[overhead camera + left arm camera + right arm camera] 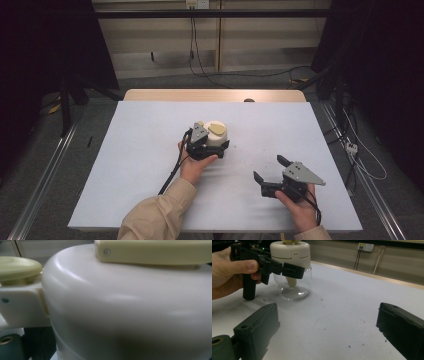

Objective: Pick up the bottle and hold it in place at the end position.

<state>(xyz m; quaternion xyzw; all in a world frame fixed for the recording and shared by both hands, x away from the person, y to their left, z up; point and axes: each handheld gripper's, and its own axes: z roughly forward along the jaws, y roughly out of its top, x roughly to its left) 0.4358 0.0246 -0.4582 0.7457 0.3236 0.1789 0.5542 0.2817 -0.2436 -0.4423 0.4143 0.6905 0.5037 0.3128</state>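
A clear glass jar point(293, 288) with a cream plastic lid point(216, 134) stands upright near the middle of the white table point(140, 150). A pale yellow handle point(155, 251) and knob point(17, 267) sit on the lid point(125, 310), which the left gripper view shows very close. My left gripper point(215, 145) is shut on the jar just below the lid, one black jaw across the front of the glass in the right gripper view. My right gripper point(268, 168) rests open to the right and nearer the front edge, nothing between its jaws point(327, 325).
The table's wooden back edge point(215, 95) carries a small dark object point(248, 100). Small specks mark the sheet between jar and right gripper. Cables run over the floor behind and to the right of the table point(360, 155).
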